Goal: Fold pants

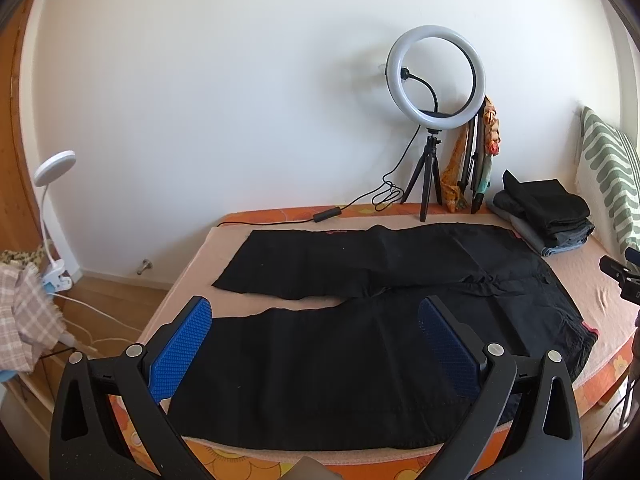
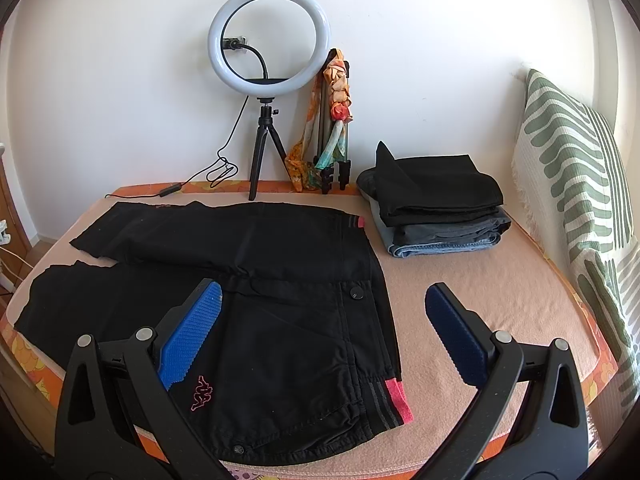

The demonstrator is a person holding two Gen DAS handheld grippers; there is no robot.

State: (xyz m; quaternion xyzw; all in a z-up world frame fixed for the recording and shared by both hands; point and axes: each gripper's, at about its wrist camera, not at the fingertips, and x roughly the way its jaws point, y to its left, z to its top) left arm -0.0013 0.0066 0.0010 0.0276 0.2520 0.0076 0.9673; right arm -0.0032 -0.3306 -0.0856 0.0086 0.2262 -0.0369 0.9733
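Observation:
Black pants [image 1: 340,336] lie flat on the peach-covered bed [image 1: 240,300], legs spread toward the left and waist toward the right. In the right wrist view the pants [image 2: 280,300] show a pink logo, snap buttons and a pink-striped waistband at the near right. My left gripper [image 1: 316,316] hovers open over the near leg, blue pads wide apart, holding nothing. My right gripper [image 2: 322,304] hangs open above the waist area, also holding nothing. The right gripper's black tip [image 1: 620,276] shows at the right edge of the left wrist view.
A stack of folded clothes [image 2: 436,208] sits at the back right of the bed. A ring light on a tripod [image 2: 268,36] and its cable stand by the wall, beside a scarf-draped stand [image 2: 332,120]. A green-patterned pillow [image 2: 572,184] leans at right. A clip lamp [image 1: 52,168] is at left.

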